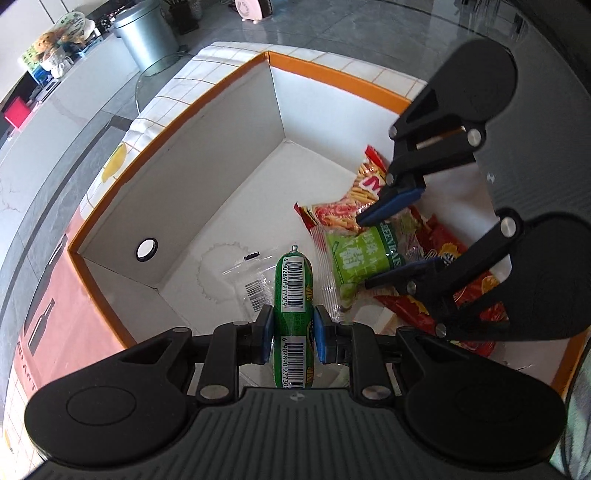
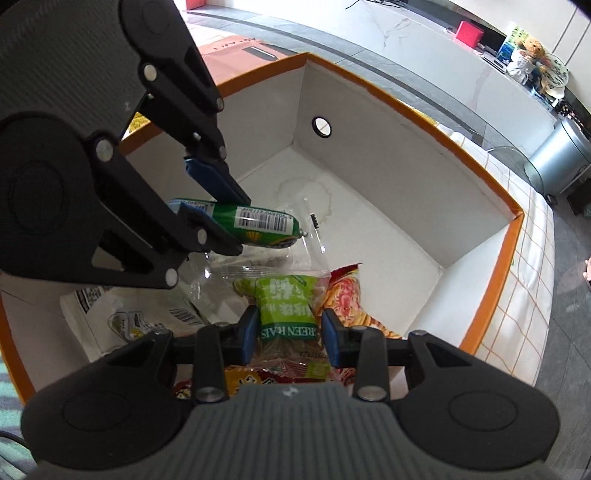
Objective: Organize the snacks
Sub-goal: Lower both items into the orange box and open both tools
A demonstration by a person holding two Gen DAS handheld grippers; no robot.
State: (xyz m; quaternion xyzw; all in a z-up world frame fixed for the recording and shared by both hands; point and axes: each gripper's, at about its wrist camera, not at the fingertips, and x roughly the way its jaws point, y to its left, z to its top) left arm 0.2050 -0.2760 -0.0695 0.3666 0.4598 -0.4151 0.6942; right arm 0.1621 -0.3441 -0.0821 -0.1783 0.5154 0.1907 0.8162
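My left gripper (image 1: 292, 334) is shut on a green sausage stick (image 1: 293, 291) with barcodes and holds it above the floor of a white box with an orange rim (image 1: 177, 118). It also shows in the right wrist view (image 2: 255, 223). My right gripper (image 2: 289, 338) straddles a green raisin packet (image 2: 286, 308) lying on the snack pile, its pads apart from the packet. In the left wrist view the right gripper (image 1: 364, 253) hovers open over that packet (image 1: 364, 254). A red-yellow snack bag (image 1: 354, 199) lies beside it.
A clear plastic wrapper (image 1: 251, 280) lies on the box floor. Red snack bags (image 1: 443, 251) fill the box's right part. A white packet (image 2: 122, 317) lies at its left in the right wrist view. A checked cloth (image 2: 532, 280) lies under the box. A metal bin (image 1: 146, 33) stands beyond.
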